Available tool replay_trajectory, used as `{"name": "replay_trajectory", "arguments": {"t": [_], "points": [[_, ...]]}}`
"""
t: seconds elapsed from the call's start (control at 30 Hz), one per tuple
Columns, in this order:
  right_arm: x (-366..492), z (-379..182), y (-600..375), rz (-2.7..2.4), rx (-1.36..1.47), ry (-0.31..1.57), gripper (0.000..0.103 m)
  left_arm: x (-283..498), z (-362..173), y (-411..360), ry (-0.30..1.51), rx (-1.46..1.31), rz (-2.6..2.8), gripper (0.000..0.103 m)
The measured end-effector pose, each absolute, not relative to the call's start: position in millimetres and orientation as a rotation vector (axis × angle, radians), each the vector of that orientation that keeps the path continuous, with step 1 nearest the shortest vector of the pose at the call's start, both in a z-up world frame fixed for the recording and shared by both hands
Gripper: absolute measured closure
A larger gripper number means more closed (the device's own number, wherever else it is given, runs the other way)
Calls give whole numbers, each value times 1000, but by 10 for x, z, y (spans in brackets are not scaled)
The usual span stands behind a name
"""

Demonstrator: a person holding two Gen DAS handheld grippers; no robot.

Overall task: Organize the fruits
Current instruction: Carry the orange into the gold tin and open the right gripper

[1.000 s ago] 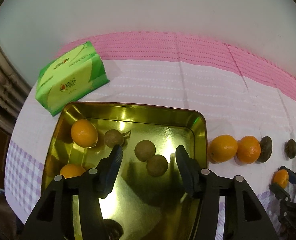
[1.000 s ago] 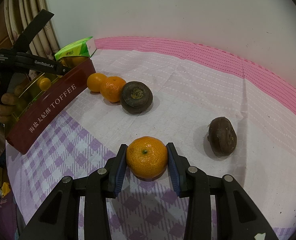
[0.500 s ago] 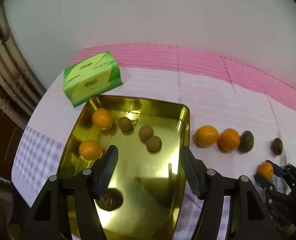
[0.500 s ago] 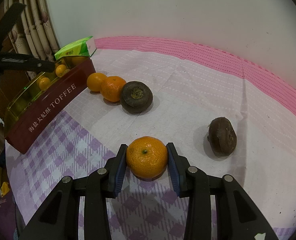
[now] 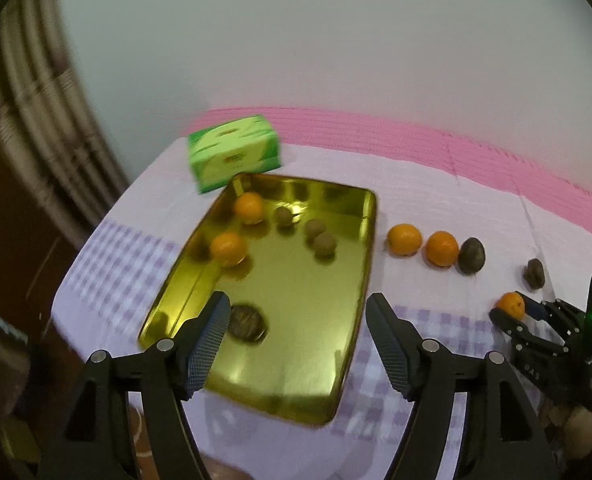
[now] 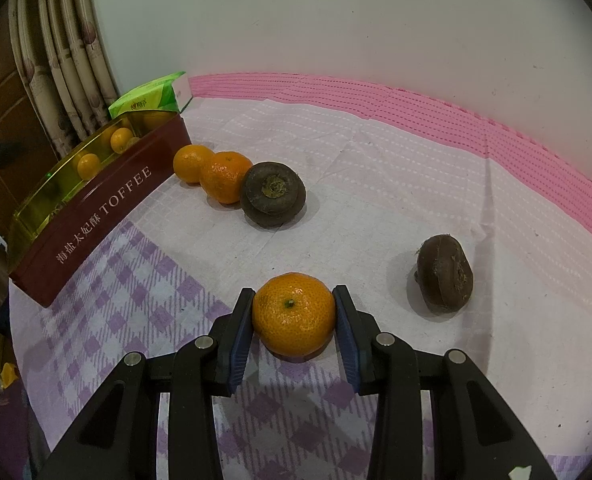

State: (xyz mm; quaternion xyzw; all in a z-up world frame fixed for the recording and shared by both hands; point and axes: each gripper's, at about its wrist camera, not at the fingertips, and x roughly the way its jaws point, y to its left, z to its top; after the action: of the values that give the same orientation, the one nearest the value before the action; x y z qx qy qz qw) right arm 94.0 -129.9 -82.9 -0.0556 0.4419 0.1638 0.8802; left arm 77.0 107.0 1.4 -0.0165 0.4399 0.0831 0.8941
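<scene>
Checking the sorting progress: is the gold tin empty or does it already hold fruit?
Not empty. The gold tin holds two oranges, three small brown fruits and one dark fruit.

Dark red side wall of tin [image 6: 96, 216]: white lettering, Chinese characters followed by "TOFFEE". Green tissue pack [image 6: 152, 98]: small printed logo, too blurred to read in either view.

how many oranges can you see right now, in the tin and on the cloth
5. Two in the gold tin: one near its far end, one by its left wall. Two side by side on the cloth right of it. One in the right gripper.
</scene>
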Motion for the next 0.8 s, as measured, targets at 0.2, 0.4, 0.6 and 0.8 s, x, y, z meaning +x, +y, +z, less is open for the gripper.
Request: {"name": "replay_trajectory", "arguments": {"t": [0.2,0.4,0.6,0.8], "points": [[931,-830,-1272,335,-128,921,67,333,81,1352,834,-89,323,32],[897,-806,-1228,312,-137,945,67,170,110,1570,795,-81,389,26],[710,-623,-1085,348,-96,941,68,190,0,1679,827,-100,396,25],[678,-137,-557,478,-130,870,68,204,12,1739,815,-121,408,25]]}}
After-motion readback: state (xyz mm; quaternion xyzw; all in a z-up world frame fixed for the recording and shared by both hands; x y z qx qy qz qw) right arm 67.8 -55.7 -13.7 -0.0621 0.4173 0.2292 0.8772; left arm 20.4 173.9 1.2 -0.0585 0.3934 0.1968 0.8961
